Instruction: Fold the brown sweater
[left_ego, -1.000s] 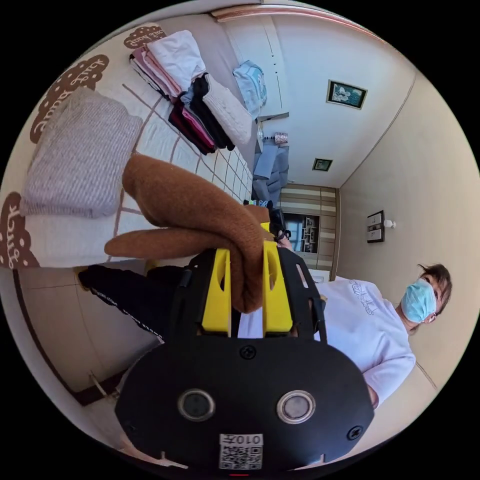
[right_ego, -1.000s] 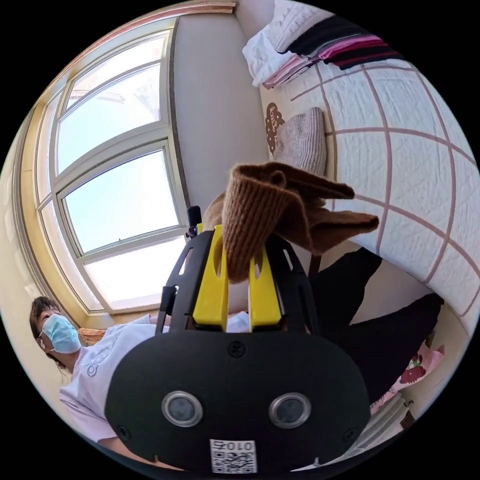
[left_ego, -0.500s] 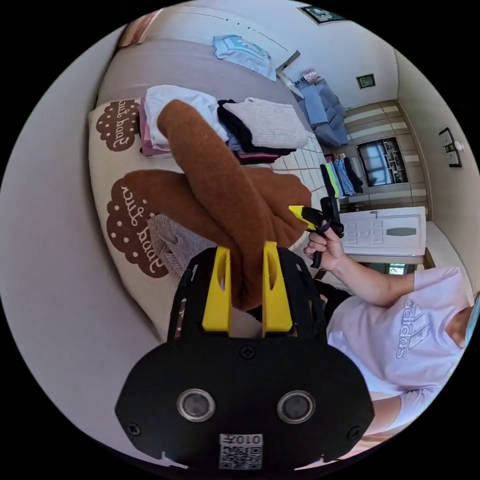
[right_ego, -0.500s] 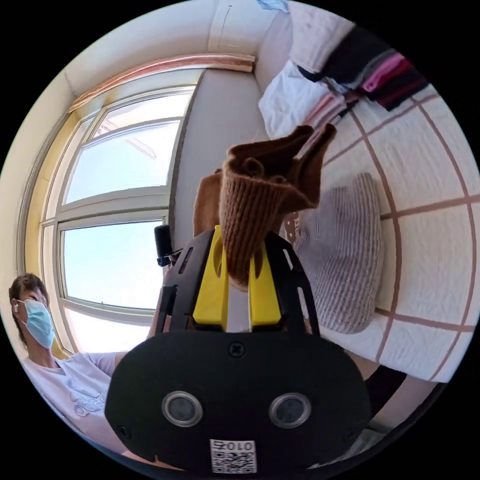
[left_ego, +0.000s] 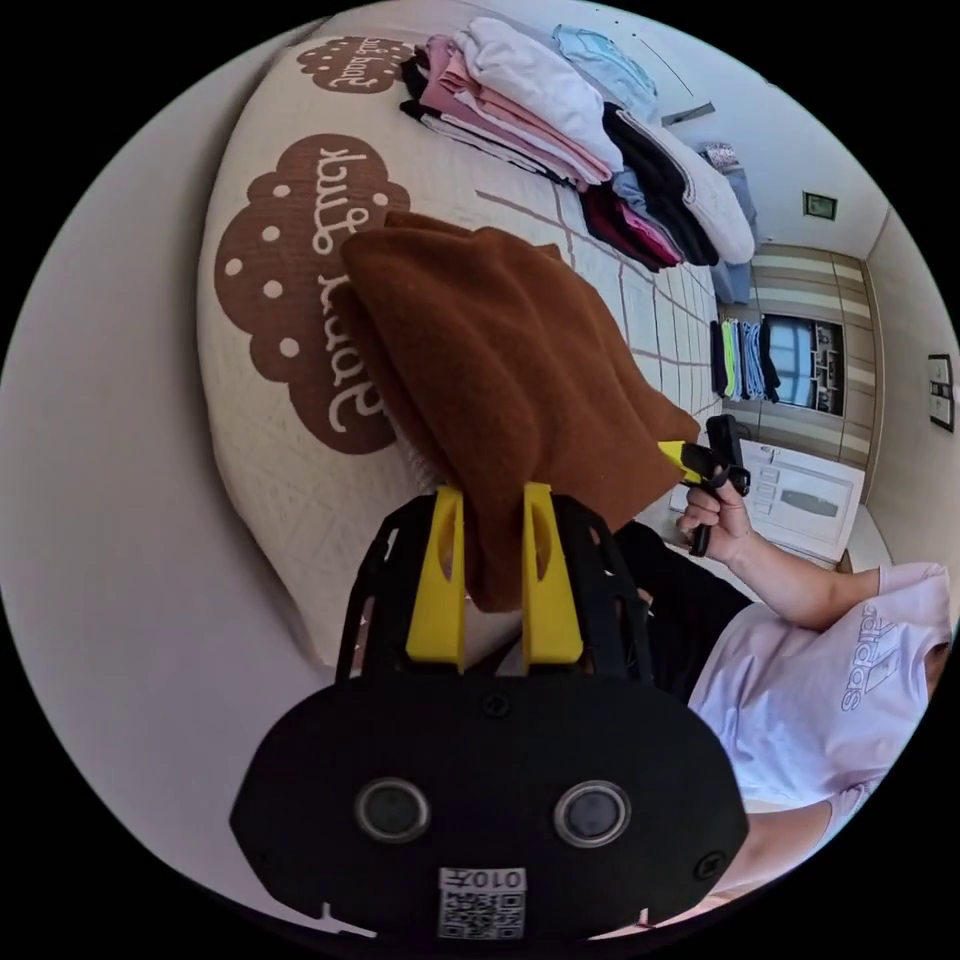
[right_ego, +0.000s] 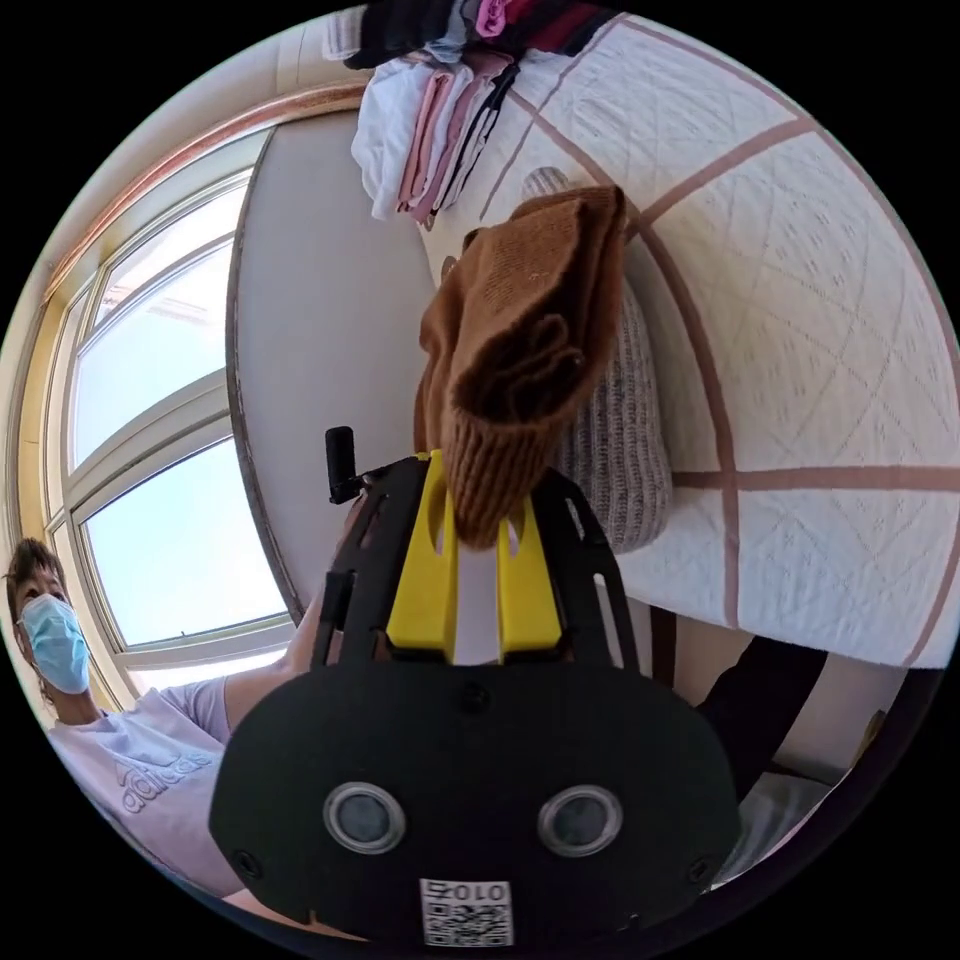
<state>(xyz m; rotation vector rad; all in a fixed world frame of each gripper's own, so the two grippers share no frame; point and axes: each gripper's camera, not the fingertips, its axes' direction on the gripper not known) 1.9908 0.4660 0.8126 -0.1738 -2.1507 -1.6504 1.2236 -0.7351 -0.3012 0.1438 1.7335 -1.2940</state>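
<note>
The folded brown sweater (left_ego: 500, 370) hangs between both grippers over the quilted bed. My left gripper (left_ego: 494, 500) is shut on one edge of it, yellow jaws pressing the knit from both sides. In the right gripper view the brown sweater (right_ego: 520, 320) bunches above my right gripper (right_ego: 478, 480), which is shut on its ribbed hem. The right gripper (left_ego: 700, 462) also shows in the left gripper view, held in a hand at the sweater's far edge. Below the sweater lies a folded grey knit (right_ego: 620, 440), mostly covered by it.
A stack of folded clothes (left_ego: 560, 110) lies further along the cream bed cover (left_ego: 270, 430); the same stack (right_ego: 430, 110) shows in the right gripper view. The person (left_ego: 830, 690) stands beside the bed. A window (right_ego: 150, 450) is behind them.
Both grippers have carried the sweater lower and over the grey knit, which it now largely covers. The sweater has gone from dangling folds to a flatter spread. Both stay shut.
</note>
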